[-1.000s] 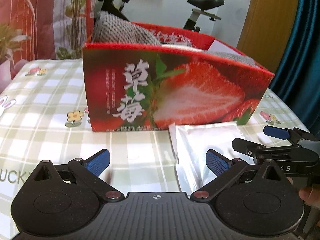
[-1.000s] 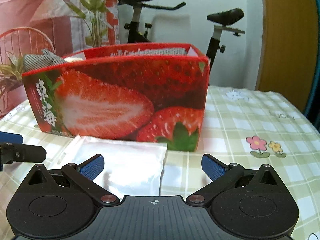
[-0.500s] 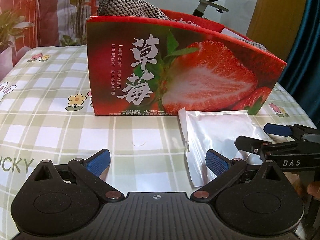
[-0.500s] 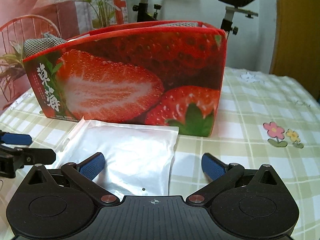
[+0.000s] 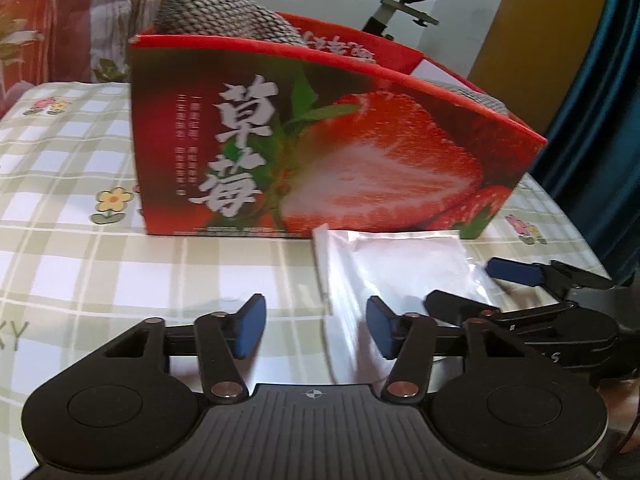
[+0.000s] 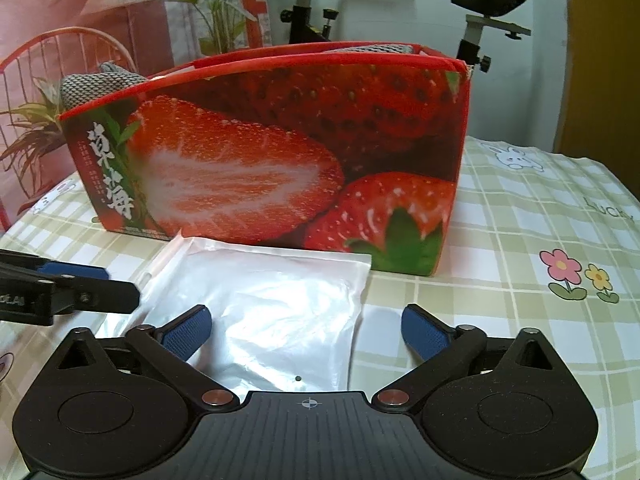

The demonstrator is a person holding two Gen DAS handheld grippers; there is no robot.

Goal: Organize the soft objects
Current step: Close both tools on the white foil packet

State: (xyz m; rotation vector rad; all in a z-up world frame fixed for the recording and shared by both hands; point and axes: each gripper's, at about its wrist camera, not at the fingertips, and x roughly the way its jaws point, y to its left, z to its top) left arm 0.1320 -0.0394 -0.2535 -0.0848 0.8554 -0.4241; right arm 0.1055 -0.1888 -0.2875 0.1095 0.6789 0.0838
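A: Item under handling: one flat clear plastic pouch (image 6: 256,312) with white soft contents, laid on the worktop (image 6: 520,240) just in front of the strawberry-printed box (image 6: 280,152), its far edge at or near the box's foot. Step judged: pick-up of the pouch, grasp being formed, nothing lifted.

B: Jaw states to be entered?

A: Left gripper (image 5: 316,332): jaws closing, about half apart, the pouch's left edge lying between the blue pads (image 5: 250,330) but not yet pressed. Right gripper (image 6: 306,330): jaws wide, beginning to close, set astride the pouch's near right part; nothing is held.

B: Materials?

A: Pouch: glossy, crinkled film, sealed border, thin and limp; it is expected to sag and slip if pinched at one edge only. Box: printed card, open-topped, rigid walls. Already stowed inside: grey knitted fabric (image 5: 224,16), coarse weave, bulging above the rim. Worktop covering: checked cloth with flower prints, smooth.

B: Next move?

A: A firm pinch on the film from both sides is called for, then a lift clear of the box's front wall. Free space inside the box cannot be judged from these views.
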